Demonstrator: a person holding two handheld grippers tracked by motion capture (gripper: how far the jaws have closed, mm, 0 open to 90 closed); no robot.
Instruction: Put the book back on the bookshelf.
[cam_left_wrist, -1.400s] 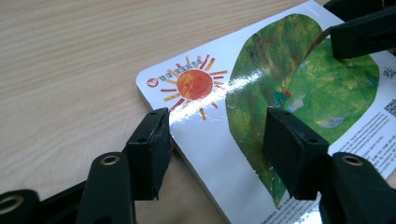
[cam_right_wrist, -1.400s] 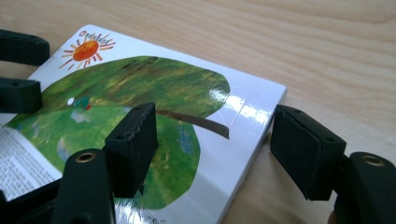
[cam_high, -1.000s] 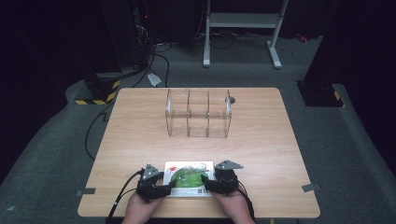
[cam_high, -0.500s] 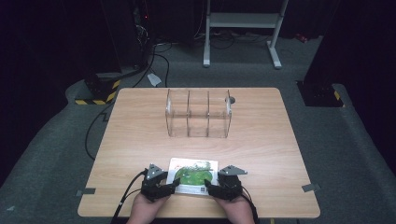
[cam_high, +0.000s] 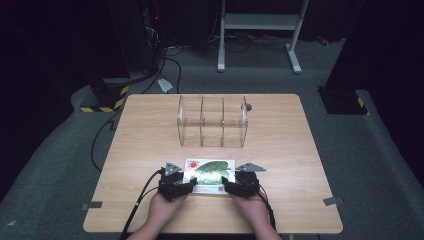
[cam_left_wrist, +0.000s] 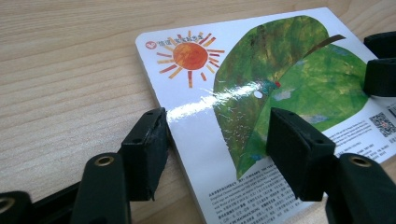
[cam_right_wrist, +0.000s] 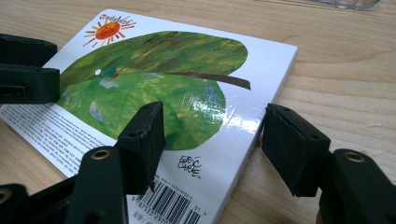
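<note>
White board book (cam_high: 210, 175) flat on table | each side edge between spread jaws

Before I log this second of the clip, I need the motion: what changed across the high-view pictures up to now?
Both hands slid slightly toward the table's near edge, then came forward again. The left gripper and right gripper remain at the book's two short ends; jaws stand open astride its edges, nothing clamped. The book shifted slightly with them and lies flat. The clear divided box stayed put.
</note>
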